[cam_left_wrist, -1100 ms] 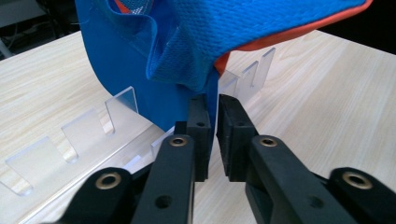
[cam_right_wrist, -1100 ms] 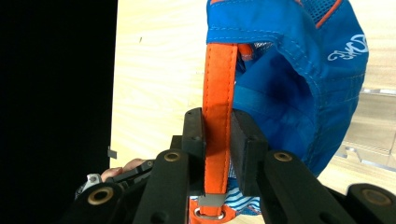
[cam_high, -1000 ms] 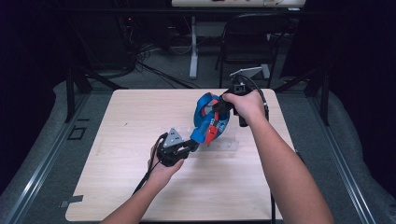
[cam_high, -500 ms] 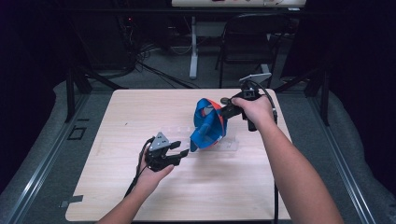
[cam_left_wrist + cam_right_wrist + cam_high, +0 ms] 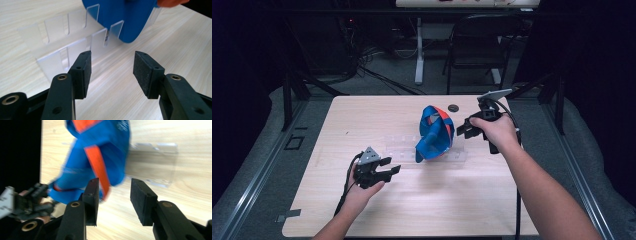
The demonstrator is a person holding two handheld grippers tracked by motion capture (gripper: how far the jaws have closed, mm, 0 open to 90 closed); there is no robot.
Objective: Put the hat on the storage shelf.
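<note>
On the table point(image 5: 337, 210), both tools, left point(image 5: 388, 171) and right point(image 5: 463, 130), gape empty beside a blurred, apparently folded blue-orange thing point(image 5: 434, 132).

A blue disc with orange markings point(image 5: 435, 133) stands upright on edge in a slot of the clear slotted rack point(image 5: 402, 149) at mid-table.

Pale wooden table point(image 5: 362, 120), small dark disc point(image 5: 453, 107) near its far edge, folding chair point(image 5: 477, 40) beyond.
</note>
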